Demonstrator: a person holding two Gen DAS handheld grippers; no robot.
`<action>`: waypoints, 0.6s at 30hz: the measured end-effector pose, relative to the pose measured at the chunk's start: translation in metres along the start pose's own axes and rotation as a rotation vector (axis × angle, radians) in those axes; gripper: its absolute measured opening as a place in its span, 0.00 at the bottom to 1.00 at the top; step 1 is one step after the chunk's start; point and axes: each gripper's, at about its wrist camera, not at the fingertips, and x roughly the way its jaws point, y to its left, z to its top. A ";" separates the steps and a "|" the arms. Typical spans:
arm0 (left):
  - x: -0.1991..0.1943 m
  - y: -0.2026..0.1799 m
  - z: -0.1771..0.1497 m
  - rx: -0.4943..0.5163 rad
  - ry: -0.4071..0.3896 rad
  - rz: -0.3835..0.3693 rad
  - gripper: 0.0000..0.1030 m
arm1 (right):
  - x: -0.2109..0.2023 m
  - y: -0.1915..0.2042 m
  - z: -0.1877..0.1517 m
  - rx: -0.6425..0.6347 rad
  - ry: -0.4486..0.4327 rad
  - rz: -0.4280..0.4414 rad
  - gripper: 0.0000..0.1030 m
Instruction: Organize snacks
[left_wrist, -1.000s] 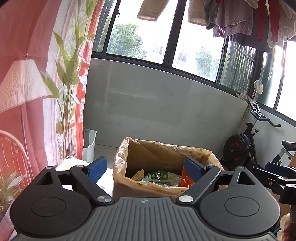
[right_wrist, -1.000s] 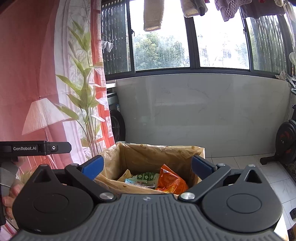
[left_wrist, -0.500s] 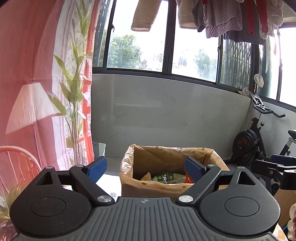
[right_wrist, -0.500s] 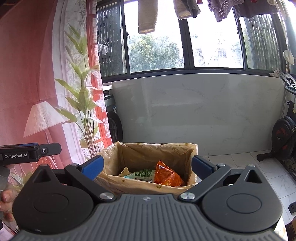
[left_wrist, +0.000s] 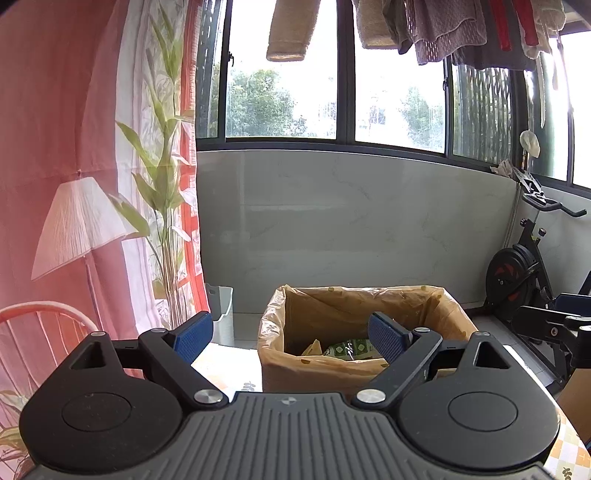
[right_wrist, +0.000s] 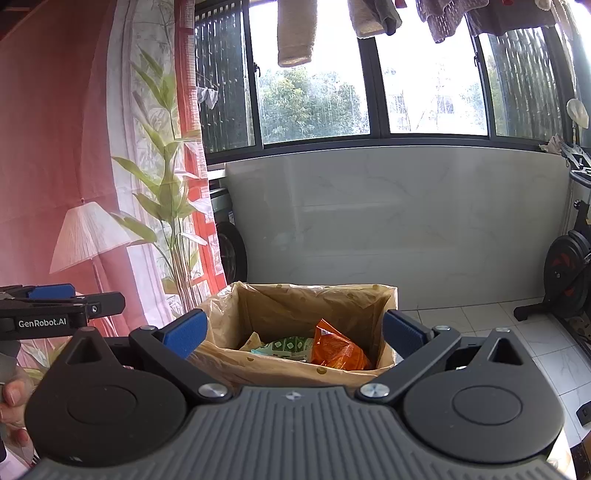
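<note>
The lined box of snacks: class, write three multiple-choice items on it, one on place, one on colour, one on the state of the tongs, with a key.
1. Where is the orange snack bag?
A. inside the lined box
B. on the floor
C. in the right tongs

2. What colour are the tong pads?
A. red
B. blue
C. white

3. How do the left tongs stand?
A. shut on a bag
B. shut, empty
C. open, empty

Key: 1 A, it lies beside the green packet; 2 B, both views show blue; 3 C, pads apart, nothing between.
</note>
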 end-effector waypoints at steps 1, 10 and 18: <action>0.000 0.001 0.000 -0.007 -0.002 -0.002 0.90 | 0.000 0.000 0.000 0.001 0.000 0.000 1.00; -0.003 -0.002 -0.001 -0.008 -0.006 -0.024 0.90 | -0.001 0.002 -0.001 -0.003 0.000 0.008 1.00; -0.002 -0.004 -0.005 -0.002 0.013 -0.028 0.90 | -0.002 0.004 -0.002 -0.007 0.006 0.014 1.00</action>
